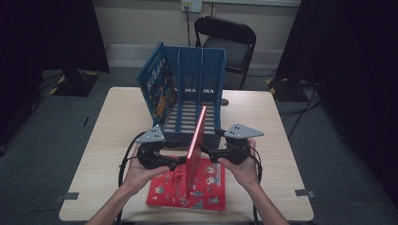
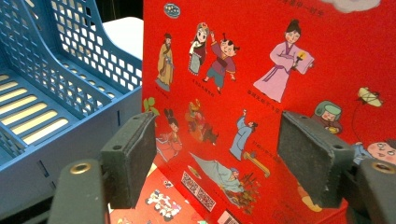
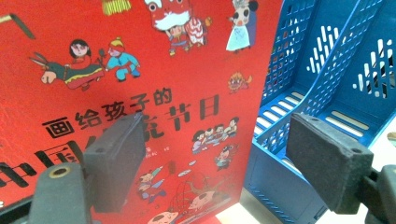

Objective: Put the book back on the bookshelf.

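A red picture book (image 1: pixel 196 140) stands upright on its edge on top of a second red book (image 1: pixel 209 190) that lies flat near the table's front. My left gripper (image 1: pixel 180 161) points at the upright book's left cover, and my right gripper (image 1: pixel 206 152) points at its right cover. In the left gripper view the back cover (image 2: pixel 261 70) faces my open gripper (image 2: pixel 217 154), with nothing between the pads. In the right gripper view the titled front cover (image 3: pixel 140 70) faces my gripper (image 3: pixel 215 163), which is open too. Whether the fingertips touch the covers I cannot tell.
A blue file rack (image 1: pixel 199 75) with slotted compartments stands just behind the upright book; a blue book (image 1: pixel 157 86) leans in its left compartment. The rack's wall (image 2: pixel 56 93) shows beside the book, as does its divider (image 3: pixel 317 70). A black chair (image 1: pixel 227 40) stands beyond the table.
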Action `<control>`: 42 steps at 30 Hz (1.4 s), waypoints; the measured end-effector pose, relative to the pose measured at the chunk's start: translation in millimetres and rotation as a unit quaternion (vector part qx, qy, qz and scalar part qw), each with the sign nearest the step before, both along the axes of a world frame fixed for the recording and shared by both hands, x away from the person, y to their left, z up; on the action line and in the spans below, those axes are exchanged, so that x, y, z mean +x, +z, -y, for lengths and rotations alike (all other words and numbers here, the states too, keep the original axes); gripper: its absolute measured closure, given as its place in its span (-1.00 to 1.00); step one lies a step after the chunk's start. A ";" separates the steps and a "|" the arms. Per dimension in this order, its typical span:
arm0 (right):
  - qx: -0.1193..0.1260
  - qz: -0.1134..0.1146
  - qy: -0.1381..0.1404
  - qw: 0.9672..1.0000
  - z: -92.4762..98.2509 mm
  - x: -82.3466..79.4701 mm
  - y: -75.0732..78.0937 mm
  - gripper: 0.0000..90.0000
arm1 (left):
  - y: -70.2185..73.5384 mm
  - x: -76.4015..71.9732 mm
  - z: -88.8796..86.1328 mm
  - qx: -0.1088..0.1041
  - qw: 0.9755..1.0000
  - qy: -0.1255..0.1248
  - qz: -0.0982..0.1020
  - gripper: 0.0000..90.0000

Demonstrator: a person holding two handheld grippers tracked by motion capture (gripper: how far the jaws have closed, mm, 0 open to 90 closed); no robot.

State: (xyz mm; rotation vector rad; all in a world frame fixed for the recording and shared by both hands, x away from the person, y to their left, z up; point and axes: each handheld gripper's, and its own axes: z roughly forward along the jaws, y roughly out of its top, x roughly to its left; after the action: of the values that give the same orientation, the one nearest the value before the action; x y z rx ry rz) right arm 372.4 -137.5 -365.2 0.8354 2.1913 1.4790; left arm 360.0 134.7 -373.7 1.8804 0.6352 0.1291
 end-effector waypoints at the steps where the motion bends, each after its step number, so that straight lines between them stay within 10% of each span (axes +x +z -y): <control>1: -0.001 0.000 0.001 1.000 -0.7 -0.1 -0.5 -0.57 | 0.0 0.0 0.1 0.001 1.000 0.000 0.001 -0.38; 42: -0.009 -0.001 0.038 0.999 -9.2 -5.9 -0.9 -0.38 | -4.1 -2.1 8.9 0.018 1.000 -0.007 -0.003 -0.59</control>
State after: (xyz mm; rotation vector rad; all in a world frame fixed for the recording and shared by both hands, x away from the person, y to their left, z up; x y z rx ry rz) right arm 366.5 -128.3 -366.0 0.7572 2.2577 1.4910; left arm 357.9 125.7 -377.7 1.9208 0.6278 0.1279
